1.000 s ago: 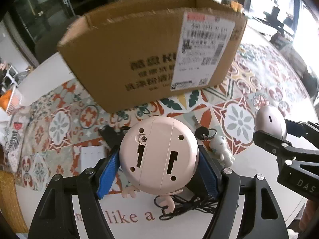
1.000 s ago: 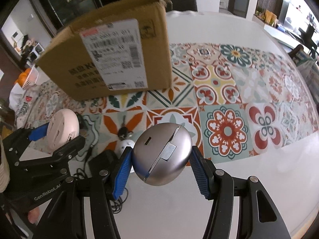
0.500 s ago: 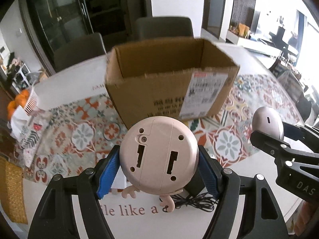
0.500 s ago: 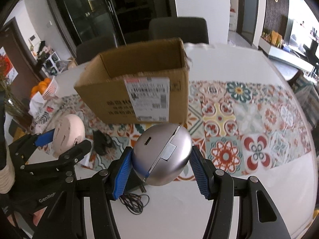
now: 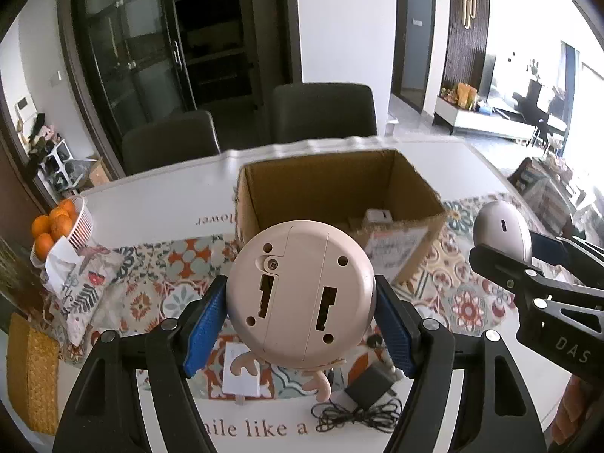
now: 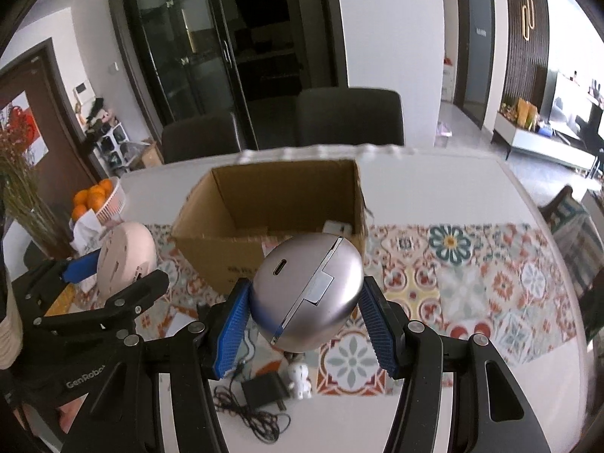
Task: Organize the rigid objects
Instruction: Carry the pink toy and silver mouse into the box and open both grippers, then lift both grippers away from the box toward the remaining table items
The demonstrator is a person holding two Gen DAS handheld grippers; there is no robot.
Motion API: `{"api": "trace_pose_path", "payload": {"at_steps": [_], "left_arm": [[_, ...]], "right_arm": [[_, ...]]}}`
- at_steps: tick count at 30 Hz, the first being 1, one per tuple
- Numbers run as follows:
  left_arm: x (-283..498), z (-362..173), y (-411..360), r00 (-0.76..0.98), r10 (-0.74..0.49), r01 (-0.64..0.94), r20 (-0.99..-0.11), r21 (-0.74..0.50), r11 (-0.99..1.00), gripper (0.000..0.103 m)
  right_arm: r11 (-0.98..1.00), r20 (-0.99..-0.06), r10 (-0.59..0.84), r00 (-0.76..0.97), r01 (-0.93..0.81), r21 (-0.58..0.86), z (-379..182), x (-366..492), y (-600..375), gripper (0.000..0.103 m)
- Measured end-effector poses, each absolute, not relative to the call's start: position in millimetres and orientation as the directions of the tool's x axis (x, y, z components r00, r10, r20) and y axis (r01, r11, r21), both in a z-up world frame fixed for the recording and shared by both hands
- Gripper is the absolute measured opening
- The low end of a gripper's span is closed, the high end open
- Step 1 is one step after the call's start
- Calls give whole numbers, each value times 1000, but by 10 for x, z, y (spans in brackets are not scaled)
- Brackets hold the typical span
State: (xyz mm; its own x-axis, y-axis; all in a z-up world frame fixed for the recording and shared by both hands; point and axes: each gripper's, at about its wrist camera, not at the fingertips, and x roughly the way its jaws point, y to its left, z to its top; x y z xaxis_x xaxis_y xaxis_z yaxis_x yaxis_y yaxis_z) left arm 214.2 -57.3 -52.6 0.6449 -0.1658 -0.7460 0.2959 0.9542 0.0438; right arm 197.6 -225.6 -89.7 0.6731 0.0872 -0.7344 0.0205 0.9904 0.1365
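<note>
My left gripper (image 5: 300, 311) is shut on a round pink toy gadget (image 5: 300, 294) with small antlers, its flat base toward the camera. My right gripper (image 6: 305, 309) is shut on a silver egg-shaped device (image 6: 307, 290). Both are held high above the table, in front of an open cardboard box (image 5: 336, 192) that also shows in the right wrist view (image 6: 271, 204). A small white item (image 5: 377, 217) lies inside the box. The right gripper with the silver device shows at the right of the left wrist view (image 5: 502, 232); the pink gadget shows at the left of the right wrist view (image 6: 126, 255).
On the patterned mat (image 6: 472, 275) below lie a black charger with its cord (image 6: 264, 392), a small white figurine (image 6: 300, 377) and a white card (image 5: 241, 373). A basket of oranges (image 5: 56, 226) stands at the far left. Dark chairs (image 5: 324, 113) stand behind the table.
Both grippers have risen with their objects. The box has dropped lower in view and its open top and inside now show.
</note>
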Motion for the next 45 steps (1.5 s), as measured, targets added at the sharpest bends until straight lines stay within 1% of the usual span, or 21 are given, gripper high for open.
{"api": "trace_pose_path", "payload": {"at_steps": [8, 13, 21, 23, 24, 26, 28, 31, 36, 37, 38, 40, 45], "left_arm": [[2368, -318, -584, 684, -160, 288, -712, 61, 956, 74], [2570, -265, -611, 678, -165, 296, -716, 60, 953, 74], [2922, -291, -679, 637, -182, 317, -749, 40, 947, 74], [3039, -305, -697, 622, -194, 322, -759, 22, 946, 74], [3099, -320, -709, 614, -191, 323, -765, 23, 946, 74], [3250, -364, -738, 603, -171, 309, -779, 31, 950, 74], [3367, -422, -782, 587, -156, 311, -795, 43, 949, 74], [3477, -466, -859, 556, -165, 339, -814, 41, 940, 74], [3598, -553, -923, 517, -132, 336, -846, 59, 940, 74], [3594, -551, -917, 521, -132, 335, -843, 60, 940, 76], [3591, -543, -915, 527, -127, 331, -840, 65, 941, 83], [3575, -513, -908, 543, -121, 323, -831, 73, 944, 92], [3476, -442, -837, 585, -81, 283, -807, 110, 953, 92]], "right_arm": [[993, -707, 88, 702, -4, 119, -692, 2232, -2260, 58], [994, -711, 86, 698, -9, 111, -627, 2416, -2272, 58], [998, -702, 53, 710, -21, 54, -518, 2703, -2280, 54], [999, -693, 53, 719, -32, 44, -498, 2793, -2272, 49], [999, -703, 49, 709, -36, 33, -510, 2890, -2277, 49], [999, -714, 37, 699, -18, 35, -525, 3002, -2312, 49], [1000, -723, 2, 691, -4, 0, -549, 3108, -2330, 49], [1000, -734, 12, 679, -17, 1, -569, 3185, -2332, 49], [1000, -752, 11, 659, -2, 13, -636, 3285, -2391, 49], [1000, -755, 11, 655, 1, 16, -652, 3289, -2399, 49], [1000, -758, 13, 652, 4, 21, -666, 3289, -2410, 49], [999, -763, 21, 646, 6, 33, -687, 3293, -2421, 49], [999, -765, 22, 644, 20, 46, -700, 3247, -2442, 49]]}}
